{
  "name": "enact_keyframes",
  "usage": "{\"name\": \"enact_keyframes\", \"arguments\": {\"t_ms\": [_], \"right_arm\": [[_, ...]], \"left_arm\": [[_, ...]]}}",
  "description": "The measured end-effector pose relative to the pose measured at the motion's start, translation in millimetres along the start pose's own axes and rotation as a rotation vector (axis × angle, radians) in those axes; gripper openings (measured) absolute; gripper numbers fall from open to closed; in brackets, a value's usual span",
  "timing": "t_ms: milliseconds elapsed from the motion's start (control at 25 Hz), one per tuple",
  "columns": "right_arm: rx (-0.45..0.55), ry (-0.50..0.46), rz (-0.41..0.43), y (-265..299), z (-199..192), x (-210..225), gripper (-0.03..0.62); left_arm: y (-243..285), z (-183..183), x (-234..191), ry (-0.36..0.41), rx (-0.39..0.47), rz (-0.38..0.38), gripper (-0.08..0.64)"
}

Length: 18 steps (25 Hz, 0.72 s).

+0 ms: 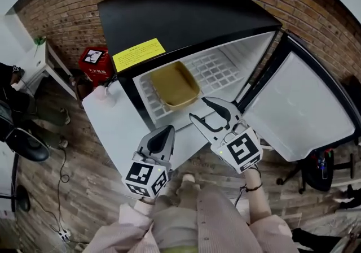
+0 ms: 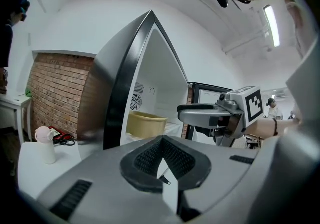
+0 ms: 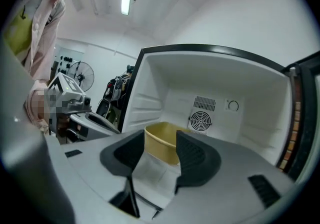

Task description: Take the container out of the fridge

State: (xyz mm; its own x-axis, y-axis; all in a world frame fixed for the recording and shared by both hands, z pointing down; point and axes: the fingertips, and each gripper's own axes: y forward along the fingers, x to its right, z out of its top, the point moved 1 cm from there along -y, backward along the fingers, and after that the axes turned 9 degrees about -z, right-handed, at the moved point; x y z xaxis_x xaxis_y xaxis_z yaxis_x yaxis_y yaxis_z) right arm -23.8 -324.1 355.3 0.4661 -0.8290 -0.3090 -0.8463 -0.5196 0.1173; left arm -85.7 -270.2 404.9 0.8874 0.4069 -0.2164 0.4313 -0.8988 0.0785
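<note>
A tan rectangular container (image 1: 175, 85) sits on the white wire shelf inside the open black fridge (image 1: 186, 14). My right gripper (image 1: 198, 108) is open just in front of the shelf's edge, pointing at the container and not touching it. In the right gripper view the container (image 3: 164, 140) shows between the open jaws of the right gripper (image 3: 155, 154), farther in. My left gripper (image 1: 165, 132) is shut and empty, lower left of the fridge opening. In the left gripper view the left gripper (image 2: 162, 157) has its pads together, with the container (image 2: 145, 124) ahead.
The fridge door (image 1: 299, 105) stands swung open at the right. A white table (image 1: 118, 127) adjoins the fridge's left side and bears a white cup (image 1: 101, 92). A red box (image 1: 95, 62) lies behind it. A brick wall (image 1: 62, 14) is at the back.
</note>
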Motion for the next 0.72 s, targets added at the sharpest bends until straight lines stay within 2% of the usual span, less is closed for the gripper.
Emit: {"name": "enact_keyframes", "arguments": {"t_ms": [160,320,560,720], "right_arm": [[-0.006,-0.071,0.084,10,4,1,0.19],[0.009,-0.161,0.201,22,7,1,0.19],[-0.074,-0.328,0.372,33,3,-6,0.189],[-0.167,-0.45,0.45,38,-4,-9,0.19]], "left_arm": [[6,1,-2,-0.001,0.009,0.033,-0.008],[8,5,-6,0.002,0.026,0.081,-0.008],[10,6,-4,0.005,0.033,0.108,-0.008],[10,4,-3,0.003,0.029,0.111,-0.008]]}}
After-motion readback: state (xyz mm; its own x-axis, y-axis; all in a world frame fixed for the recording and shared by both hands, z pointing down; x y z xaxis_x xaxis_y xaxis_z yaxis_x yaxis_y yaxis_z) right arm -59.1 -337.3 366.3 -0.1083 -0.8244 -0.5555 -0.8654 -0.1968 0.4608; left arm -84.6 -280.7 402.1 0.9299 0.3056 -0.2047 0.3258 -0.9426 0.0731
